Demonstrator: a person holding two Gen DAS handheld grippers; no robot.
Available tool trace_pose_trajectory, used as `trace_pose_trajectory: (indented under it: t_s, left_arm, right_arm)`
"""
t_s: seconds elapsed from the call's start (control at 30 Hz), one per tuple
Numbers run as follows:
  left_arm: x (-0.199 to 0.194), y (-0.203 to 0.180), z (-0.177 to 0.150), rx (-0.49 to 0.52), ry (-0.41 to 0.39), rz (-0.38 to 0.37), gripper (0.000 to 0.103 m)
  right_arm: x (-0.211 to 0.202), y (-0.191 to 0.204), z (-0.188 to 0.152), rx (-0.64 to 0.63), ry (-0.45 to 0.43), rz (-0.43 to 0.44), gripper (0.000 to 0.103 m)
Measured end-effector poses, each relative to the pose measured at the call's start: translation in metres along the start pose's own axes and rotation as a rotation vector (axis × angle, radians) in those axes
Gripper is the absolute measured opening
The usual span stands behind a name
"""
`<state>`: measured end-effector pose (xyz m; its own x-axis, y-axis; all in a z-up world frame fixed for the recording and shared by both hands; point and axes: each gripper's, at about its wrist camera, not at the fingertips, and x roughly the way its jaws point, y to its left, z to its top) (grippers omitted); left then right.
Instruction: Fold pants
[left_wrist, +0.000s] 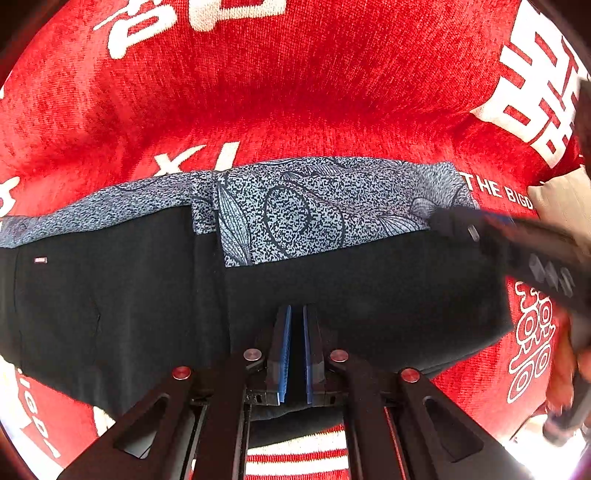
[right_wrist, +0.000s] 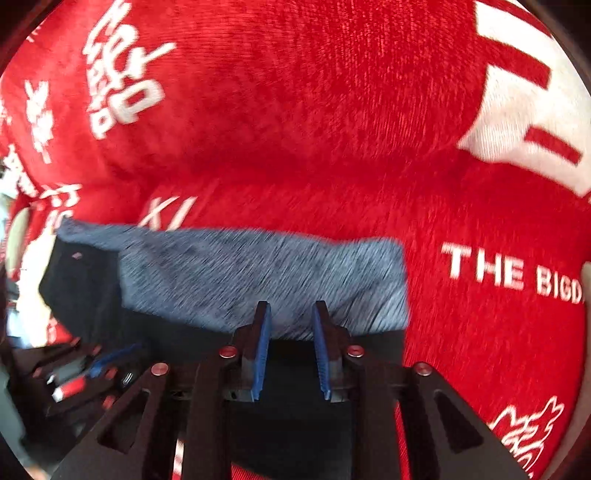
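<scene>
Black pants (left_wrist: 110, 295) with a blue-grey speckled panel (left_wrist: 295, 214) lie flat across a red blanket. My left gripper (left_wrist: 297, 308) points down onto the black cloth near its front edge. Its jaws are shut, and I cannot tell whether cloth is pinched between the blue pads. In the left wrist view my right gripper (left_wrist: 443, 221) comes in blurred from the right, its tip at the panel's right end. In its own blurred view the right gripper (right_wrist: 290, 304) stands open over the pants (right_wrist: 258, 277), with nothing pressed between its pads. The left gripper (right_wrist: 110, 358) shows blurred at lower left.
The red blanket (left_wrist: 295, 92) with white lettering covers the whole surface around the pants. A cream cushion-like object (left_wrist: 565, 203) lies at the right edge. A person's hand (left_wrist: 561, 369) holds the right gripper at lower right.
</scene>
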<state>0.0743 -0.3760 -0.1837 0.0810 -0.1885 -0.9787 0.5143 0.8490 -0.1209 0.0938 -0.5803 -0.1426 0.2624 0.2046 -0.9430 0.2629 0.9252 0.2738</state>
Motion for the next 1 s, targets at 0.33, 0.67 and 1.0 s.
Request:
trace_pose_trajectory:
  t_s: [0.33, 0.67, 1.0]
  left_arm:
    - [-0.013, -0.01, -0.004, -0.054, -0.019, 0.016, 0.085]
    - [-0.022, -0.02, -0.008, -0.058, 0.004, 0.088, 0.085]
    - [-0.038, -0.019, -0.017, -0.141, 0.028, 0.141, 0.085]
  right_arm:
    - [-0.044, -0.011, -0.064, 0.106, 0.016, 0.065, 0.051]
    - [-0.063, -0.024, -0.074, 0.148, 0.026, 0.061, 0.071]
    - [-0.073, -0.045, -0.086, 0.174, 0.046, 0.041, 0.084]
